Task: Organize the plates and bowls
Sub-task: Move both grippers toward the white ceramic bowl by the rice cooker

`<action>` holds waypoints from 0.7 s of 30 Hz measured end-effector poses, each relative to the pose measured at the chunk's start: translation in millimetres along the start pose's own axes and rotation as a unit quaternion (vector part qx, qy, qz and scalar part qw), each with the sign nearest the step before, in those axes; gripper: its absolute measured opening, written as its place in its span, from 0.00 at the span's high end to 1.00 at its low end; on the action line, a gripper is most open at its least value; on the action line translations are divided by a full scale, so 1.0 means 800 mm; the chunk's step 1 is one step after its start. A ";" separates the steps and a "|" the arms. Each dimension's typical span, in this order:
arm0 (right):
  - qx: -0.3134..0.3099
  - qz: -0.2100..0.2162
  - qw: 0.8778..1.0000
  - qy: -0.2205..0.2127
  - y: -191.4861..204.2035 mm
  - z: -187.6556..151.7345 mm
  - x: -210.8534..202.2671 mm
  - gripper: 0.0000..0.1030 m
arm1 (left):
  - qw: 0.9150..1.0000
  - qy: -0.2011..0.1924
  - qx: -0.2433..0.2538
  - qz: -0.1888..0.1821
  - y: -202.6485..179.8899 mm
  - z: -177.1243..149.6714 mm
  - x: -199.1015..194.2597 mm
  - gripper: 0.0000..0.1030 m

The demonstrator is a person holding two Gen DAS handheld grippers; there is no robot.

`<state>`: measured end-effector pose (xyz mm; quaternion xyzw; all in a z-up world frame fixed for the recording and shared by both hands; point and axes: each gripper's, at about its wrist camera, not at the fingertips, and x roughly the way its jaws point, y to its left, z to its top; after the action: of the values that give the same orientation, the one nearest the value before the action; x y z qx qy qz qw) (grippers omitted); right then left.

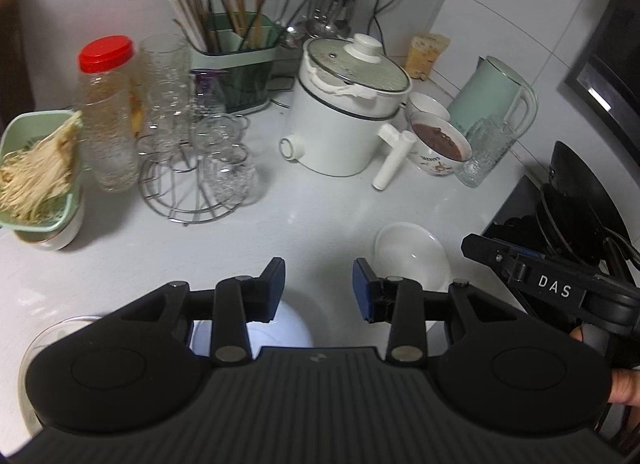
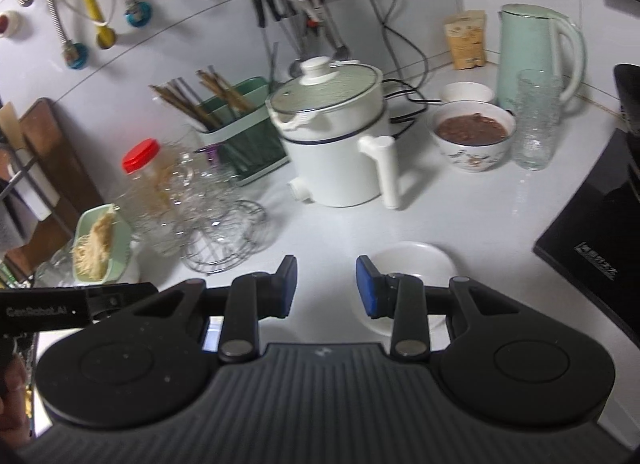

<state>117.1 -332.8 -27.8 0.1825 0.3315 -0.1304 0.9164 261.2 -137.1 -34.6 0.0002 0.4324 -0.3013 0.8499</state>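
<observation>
An empty white bowl sits on the white counter, just right of my left gripper, which is open and empty. The same bowl shows in the right wrist view, partly hidden behind the right finger of my right gripper, also open and empty above the counter. Another pale bowl lies under my left gripper, mostly hidden. A patterned bowl of brown food and a small white bowl stand at the back right.
A white electric pot, green kettle, ribbed glass, chopstick holder, glass rack, red-capped jar and green basket of noodles crowd the counter. A black stove lies right.
</observation>
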 end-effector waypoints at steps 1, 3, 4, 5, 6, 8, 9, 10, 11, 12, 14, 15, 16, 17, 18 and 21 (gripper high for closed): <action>0.001 -0.004 1.000 0.000 -0.005 0.000 0.001 0.65 | 1.000 0.001 0.003 -0.002 -0.003 0.002 0.004 0.58; 0.004 -0.012 1.000 -0.001 -0.014 0.000 0.003 0.65 | 1.000 0.005 0.009 -0.005 -0.011 0.006 0.014 0.58; 0.005 -0.014 1.000 0.000 -0.019 0.000 0.004 0.65 | 1.000 0.006 0.011 -0.008 -0.014 0.008 0.019 0.58; 0.007 -0.018 1.000 0.000 -0.023 0.000 0.005 0.65 | 1.000 0.008 0.013 -0.010 -0.017 0.009 0.024 0.58; 0.008 -0.021 1.000 0.001 -0.028 0.000 0.007 0.65 | 1.000 0.011 0.014 -0.012 -0.020 0.010 0.031 0.56; 0.008 -0.028 1.000 0.002 -0.036 -0.001 0.011 0.65 | 1.000 0.014 0.018 -0.017 -0.025 0.014 0.042 0.51; 0.009 -0.032 0.999 0.003 -0.040 -0.001 0.014 0.65 | 0.999 0.015 0.022 -0.018 -0.028 0.015 0.048 0.50; 0.011 -0.035 0.999 0.003 -0.045 -0.002 0.016 0.65 | 0.999 0.017 0.025 -0.018 -0.031 0.016 0.053 0.50; 0.012 -0.038 0.999 0.002 -0.049 -0.004 0.019 0.65 | 0.999 0.018 0.030 -0.016 -0.034 0.016 0.059 0.50; 0.012 -0.042 0.999 0.001 -0.054 -0.006 0.021 0.65 | 0.999 0.017 0.040 -0.012 -0.038 0.016 0.064 0.49; 0.011 -0.053 0.999 0.002 -0.061 -0.011 0.029 0.65 | 0.998 0.021 0.058 -0.001 -0.044 0.015 0.076 0.46; 0.011 -0.056 0.998 0.004 -0.065 -0.015 0.032 0.65 | 0.998 0.025 0.060 -0.001 -0.045 0.015 0.084 0.44; 0.013 -0.057 0.998 0.005 -0.069 -0.018 0.034 0.65 | 0.998 0.030 0.059 -0.003 -0.046 0.015 0.092 0.43; 0.017 -0.058 0.998 0.005 -0.073 -0.020 0.036 0.65 | 0.998 0.036 0.059 -0.005 -0.047 0.014 0.101 0.42; 0.023 -0.060 0.998 0.008 -0.078 -0.023 0.039 0.65 | 0.997 0.042 0.061 -0.005 -0.048 0.015 0.109 0.42; 0.041 -0.056 0.998 0.010 -0.090 -0.028 0.045 0.54 | 0.996 0.059 0.062 -0.017 -0.054 0.014 0.134 0.42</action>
<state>105.7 -392.6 -85.3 0.2021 0.3451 -0.1932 0.8960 295.3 -230.6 -95.1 0.0636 0.4618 -0.3415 0.8161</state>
